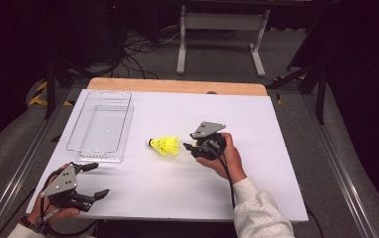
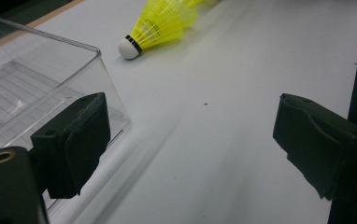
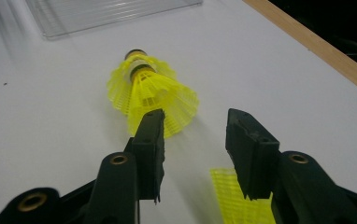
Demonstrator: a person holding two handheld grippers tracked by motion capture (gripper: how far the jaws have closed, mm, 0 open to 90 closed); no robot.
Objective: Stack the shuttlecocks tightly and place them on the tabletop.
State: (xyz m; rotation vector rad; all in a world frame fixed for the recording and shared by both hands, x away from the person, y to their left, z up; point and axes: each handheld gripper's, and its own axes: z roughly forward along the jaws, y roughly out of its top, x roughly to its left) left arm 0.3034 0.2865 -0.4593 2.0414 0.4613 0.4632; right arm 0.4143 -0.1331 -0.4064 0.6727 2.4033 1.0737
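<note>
A dark room surrounds our white table (image 1: 257,163), its wooden edge running along the top of the high view, with cables and a metal stand on the floor beyond. At centre frame, our right gripper (image 1: 190,147) has its jaws parted and gripping nothing; in the right gripper view they frame bare table, and the yellow shuttlecock (image 3: 151,91) lies just ahead of them. It seems to be a small stack nested one in another, lying on its side with the cork pointing away toward the upper left. A further piece of yellow mesh (image 3: 235,193) shows low in that view beneath the jaws; we cannot tell what it belongs to. We judge the jaws are held this close to release or retake the shuttlecock. At lower left of the high view, our left gripper (image 1: 94,179) rests with jaws spread wide and empty, beside the clear plastic tray (image 1: 120,136), likely waiting; the tray stands empty at upper left.
</note>
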